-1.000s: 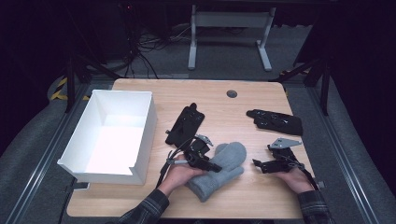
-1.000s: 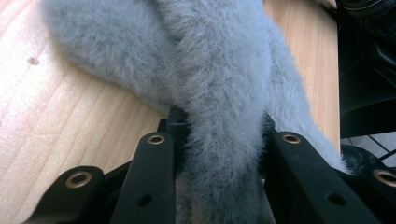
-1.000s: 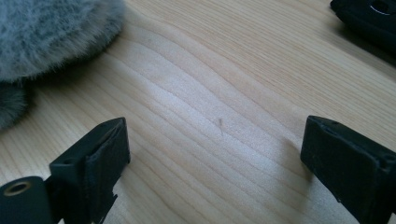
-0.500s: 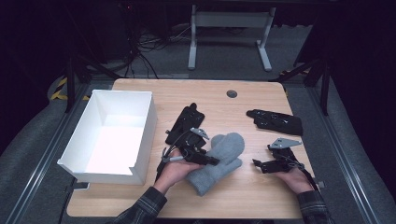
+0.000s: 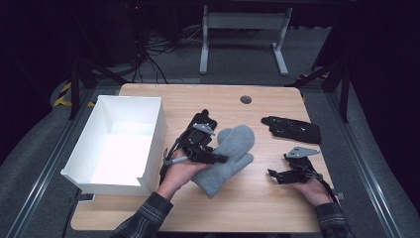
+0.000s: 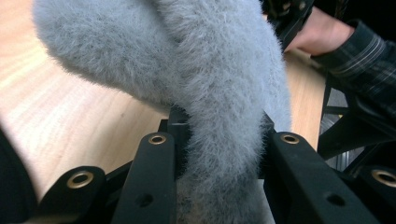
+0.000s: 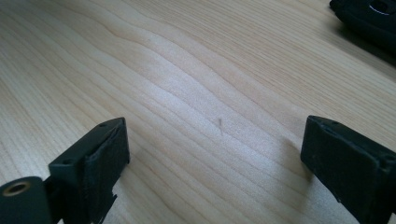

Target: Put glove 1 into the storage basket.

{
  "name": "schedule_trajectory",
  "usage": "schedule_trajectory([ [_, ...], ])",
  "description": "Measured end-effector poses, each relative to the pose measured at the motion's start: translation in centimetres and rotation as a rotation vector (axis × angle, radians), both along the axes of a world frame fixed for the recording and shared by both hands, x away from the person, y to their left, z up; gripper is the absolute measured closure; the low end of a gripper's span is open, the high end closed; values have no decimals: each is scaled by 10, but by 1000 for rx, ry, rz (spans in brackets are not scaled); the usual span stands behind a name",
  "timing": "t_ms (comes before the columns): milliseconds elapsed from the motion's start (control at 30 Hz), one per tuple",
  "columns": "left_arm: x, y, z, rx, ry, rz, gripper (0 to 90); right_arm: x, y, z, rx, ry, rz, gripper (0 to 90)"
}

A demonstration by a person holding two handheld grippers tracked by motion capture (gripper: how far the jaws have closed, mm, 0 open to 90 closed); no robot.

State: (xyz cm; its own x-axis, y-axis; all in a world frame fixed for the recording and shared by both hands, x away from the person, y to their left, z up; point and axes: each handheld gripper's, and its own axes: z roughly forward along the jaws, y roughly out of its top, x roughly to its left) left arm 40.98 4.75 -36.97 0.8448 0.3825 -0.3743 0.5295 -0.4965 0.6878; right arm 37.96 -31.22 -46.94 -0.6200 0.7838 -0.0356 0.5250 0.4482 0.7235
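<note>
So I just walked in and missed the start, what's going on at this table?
A person works at a wooden table with a hand-held gripper in each hand. The left hand-held gripper is clamped on a grey fuzzy mitten, near a white box. The right hand-held gripper is open over bare wood, holding nothing.

We see the wooden table [image 5: 257, 208] lit from above while the surroundings sink into near black. The white box [image 5: 124, 144] glares, its floor nearly blown out. In the left gripper view, the grey mitten [image 6: 201, 84] pressed between the fingers [image 6: 154, 177] is soft with closeness, its fuzz sharper farther out; the sleeve [image 6: 359, 46] beyond is dim. In the right gripper view, a pale sheen lies on the wood between the fingers [image 7: 98, 158], each throwing a faint shadow; the far corner blurs.
</note>
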Motion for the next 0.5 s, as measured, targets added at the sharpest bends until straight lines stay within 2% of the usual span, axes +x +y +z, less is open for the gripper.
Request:
schedule_trajectory([
  [100, 1, 4, 14, -2, -7, 11, 718, 0, 0, 0, 0, 1, 0, 83],
  [133, 1, 6, 22, -3, -12, 21, 718, 0, 0, 0, 0, 1, 0, 82],
  [167, 1, 6, 22, -3, -12, 21, 718, 0, 0, 0, 0, 1, 0, 82],
  [500, 5, 31, 64, -13, -33, 57, 717, 0, 0, 0, 0, 1, 0, 82],
])
